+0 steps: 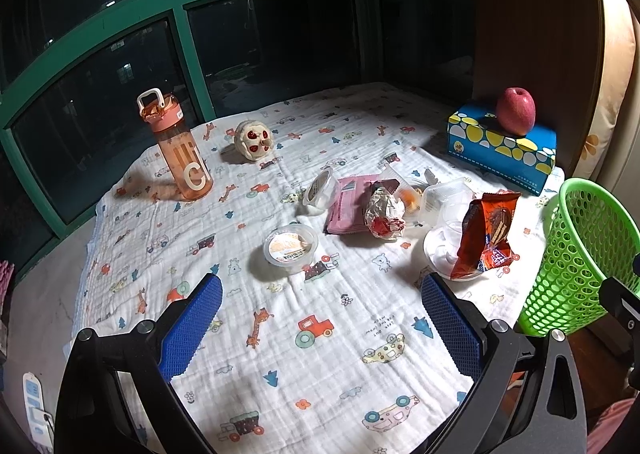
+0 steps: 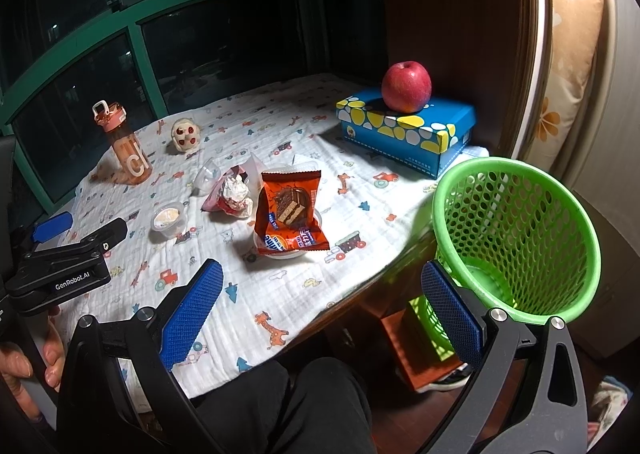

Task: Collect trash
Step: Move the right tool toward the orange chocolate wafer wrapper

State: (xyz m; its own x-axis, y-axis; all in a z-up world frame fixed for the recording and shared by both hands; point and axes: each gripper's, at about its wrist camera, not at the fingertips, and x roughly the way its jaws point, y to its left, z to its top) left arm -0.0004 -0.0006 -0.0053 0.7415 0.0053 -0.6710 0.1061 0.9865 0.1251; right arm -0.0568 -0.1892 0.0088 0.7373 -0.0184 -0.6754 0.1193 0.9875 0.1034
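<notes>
We see the left gripper [image 1: 320,314] held wide apart above the patterned cloth [image 1: 280,334] that covers the worktop, with nothing between its blue pads. The right gripper [image 2: 320,302] is likewise spread wide and empty; one pad hangs over the cloth edge, the other in front of the green basket [image 2: 520,238].

The trash lies in a loose cluster at about 12 to 1 o'clock from the left gripper. We note an orange snack wrapper [image 1: 488,238] propped on a clear plastic lid [image 1: 440,254], a crumpled foil wrapper [image 1: 384,213] resting on a pink packet [image 1: 348,205], a clear plastic cup [image 1: 444,201] behind these, and a tipped small cup [image 1: 320,189] at the cluster's 9 o'clock side. A sealed pudding cup [image 1: 290,248] sits apart, nearest the left gripper.

The basket stands beyond the worktop edge at 3 o'clock of the cluster. At 1 o'clock an apple [image 1: 515,111] rests on a blue tissue box [image 1: 504,149]. At 10 o'clock stand an orange water bottle [image 1: 180,149] and, just beside it, a small round toy [image 1: 254,139].
</notes>
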